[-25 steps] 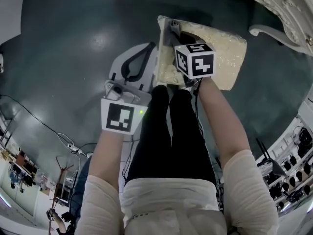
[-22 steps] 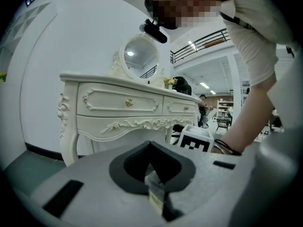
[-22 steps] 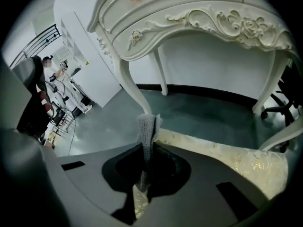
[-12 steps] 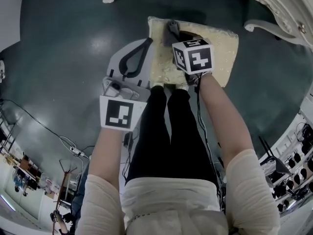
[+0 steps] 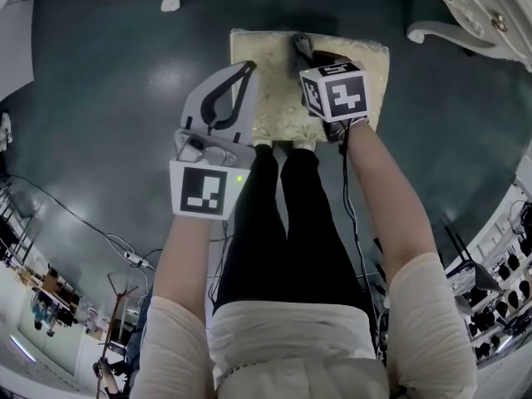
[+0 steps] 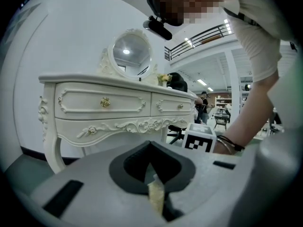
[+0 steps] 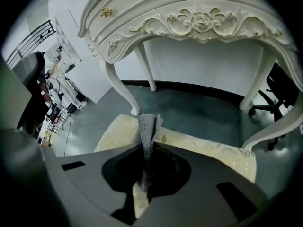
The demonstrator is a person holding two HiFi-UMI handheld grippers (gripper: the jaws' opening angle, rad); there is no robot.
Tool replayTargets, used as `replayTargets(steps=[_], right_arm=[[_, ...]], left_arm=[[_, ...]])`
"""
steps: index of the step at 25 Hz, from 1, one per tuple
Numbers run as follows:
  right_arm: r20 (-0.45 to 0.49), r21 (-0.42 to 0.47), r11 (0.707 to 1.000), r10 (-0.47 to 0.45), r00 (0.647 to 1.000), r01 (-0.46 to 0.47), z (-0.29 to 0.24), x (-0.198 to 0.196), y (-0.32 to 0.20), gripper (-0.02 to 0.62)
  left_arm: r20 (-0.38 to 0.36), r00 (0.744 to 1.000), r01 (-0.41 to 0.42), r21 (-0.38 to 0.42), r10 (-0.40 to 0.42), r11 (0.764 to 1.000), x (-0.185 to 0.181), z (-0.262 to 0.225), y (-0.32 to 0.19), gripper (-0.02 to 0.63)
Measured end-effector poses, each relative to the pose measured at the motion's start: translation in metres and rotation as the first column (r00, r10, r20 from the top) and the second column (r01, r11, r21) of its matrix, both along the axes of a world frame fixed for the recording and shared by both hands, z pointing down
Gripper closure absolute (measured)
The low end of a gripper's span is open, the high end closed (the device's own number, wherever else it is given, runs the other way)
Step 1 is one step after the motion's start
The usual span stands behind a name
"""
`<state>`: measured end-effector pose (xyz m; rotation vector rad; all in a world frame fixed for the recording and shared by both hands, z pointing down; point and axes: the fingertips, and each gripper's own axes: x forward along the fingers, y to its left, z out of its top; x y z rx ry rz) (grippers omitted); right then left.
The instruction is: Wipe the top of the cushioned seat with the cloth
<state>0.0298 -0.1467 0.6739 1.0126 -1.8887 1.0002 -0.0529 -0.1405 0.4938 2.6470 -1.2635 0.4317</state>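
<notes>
Right gripper (image 7: pixel 147 146) clamped on the cloth (image 7: pixel 147 124), near the cushioned seat's (image 7: pixel 210 151) far edge. Bunched like this, it could slip free under drag, I reckon. Left gripper (image 6: pixel 151 150) idle, jaws together.

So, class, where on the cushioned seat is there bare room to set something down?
Bare: the seat between the left gripper and the cloth, and the strip from the right gripper to the seat's right edge. Crowded: the middle, where the right gripper's jaws grip the cloth, and the left edge, overlapped by the left gripper.
</notes>
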Motion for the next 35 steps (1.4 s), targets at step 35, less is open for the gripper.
replayTargets(steps=[35], right_arm=[[-0.166, 0.006, 0.994, 0.110, 0.980, -0.111, -0.002, 0.193, 0.025, 0.566]], left_arm=[[-0.027, 0.997, -0.070, 0.013, 0.071, 0.997, 0.148, -0.008, 0.012, 0.604]])
